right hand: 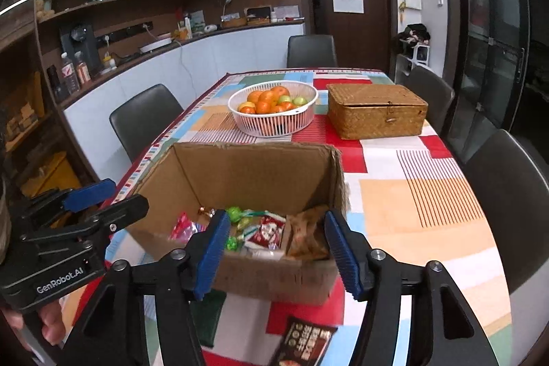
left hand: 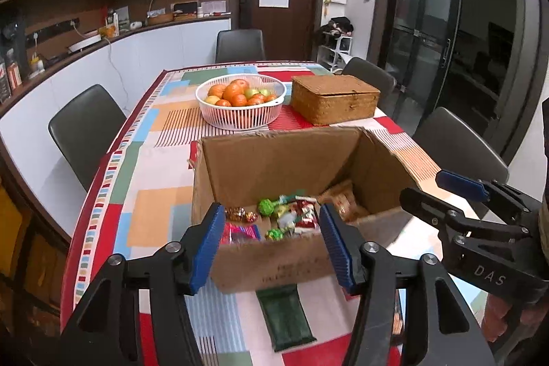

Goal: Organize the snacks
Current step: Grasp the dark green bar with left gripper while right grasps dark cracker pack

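In the left wrist view, a cardboard box [left hand: 274, 194] is seen on the bench [left hand: 154, 204], with wrapped sweets and small packets [left hand: 288, 215] already lying on its floor. A green packet [left hand: 286, 318] is left on the cloth just in front of the box, so the sorting is judged part done. The left gripper [left hand: 271, 246] is tilted downward over the near wall of the box, its jaws released with nothing gripped between them. The right gripper [left hand: 456, 191] is seen at the right, beside the box.

In the right wrist view, the same box [right hand: 240, 184] is shown with the snacks [right hand: 267, 232] inside. A dark packet [right hand: 302, 345] and the green one [right hand: 209, 314] remain on the bench near the box. The right gripper [right hand: 274, 249] is angled down at the near wall, jaws released and empty. The left gripper [right hand: 99, 198] is held at the left by a hand [right hand: 51, 325]. A fruit basket [right hand: 272, 108] and a wicker box [right hand: 377, 110] stand farther off, untouched.
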The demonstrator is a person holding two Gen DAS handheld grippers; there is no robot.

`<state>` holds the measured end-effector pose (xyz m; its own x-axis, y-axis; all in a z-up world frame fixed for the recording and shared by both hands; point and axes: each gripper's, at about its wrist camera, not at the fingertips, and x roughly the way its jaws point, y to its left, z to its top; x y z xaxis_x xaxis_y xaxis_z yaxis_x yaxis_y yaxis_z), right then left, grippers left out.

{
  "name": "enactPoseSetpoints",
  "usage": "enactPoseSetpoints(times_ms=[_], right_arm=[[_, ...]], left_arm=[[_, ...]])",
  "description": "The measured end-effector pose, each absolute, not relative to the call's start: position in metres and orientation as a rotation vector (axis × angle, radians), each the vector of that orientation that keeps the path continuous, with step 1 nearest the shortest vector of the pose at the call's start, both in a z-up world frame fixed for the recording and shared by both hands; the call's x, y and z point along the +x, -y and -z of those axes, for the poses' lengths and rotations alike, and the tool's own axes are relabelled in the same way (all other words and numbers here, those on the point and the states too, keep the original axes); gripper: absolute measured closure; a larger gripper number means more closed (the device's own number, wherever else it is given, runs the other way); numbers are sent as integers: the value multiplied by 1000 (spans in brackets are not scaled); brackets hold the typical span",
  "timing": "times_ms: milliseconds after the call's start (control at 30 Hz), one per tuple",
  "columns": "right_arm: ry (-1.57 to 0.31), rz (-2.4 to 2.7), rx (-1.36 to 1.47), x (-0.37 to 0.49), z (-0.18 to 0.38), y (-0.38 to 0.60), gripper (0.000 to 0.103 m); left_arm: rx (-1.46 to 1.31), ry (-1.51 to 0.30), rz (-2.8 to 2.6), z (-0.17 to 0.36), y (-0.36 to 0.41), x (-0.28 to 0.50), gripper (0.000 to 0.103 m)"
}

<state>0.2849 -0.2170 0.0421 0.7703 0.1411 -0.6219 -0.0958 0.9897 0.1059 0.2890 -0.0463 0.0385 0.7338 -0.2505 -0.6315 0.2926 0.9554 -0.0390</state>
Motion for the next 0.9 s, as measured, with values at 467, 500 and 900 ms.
enactPoseSetpoints(times_ms=[467, 500, 900], right_arm=[[-790, -94, 83, 240, 7, 220, 34], [-801, -92, 80, 240, 11, 220, 34], [-949, -45, 116, 235, 68, 222, 34]], left_arm=[[38, -804, 310, 13, 44, 258, 43], [28, -826, 312, 20, 43, 259, 43], [24, -984, 293, 86, 49, 261, 43]])
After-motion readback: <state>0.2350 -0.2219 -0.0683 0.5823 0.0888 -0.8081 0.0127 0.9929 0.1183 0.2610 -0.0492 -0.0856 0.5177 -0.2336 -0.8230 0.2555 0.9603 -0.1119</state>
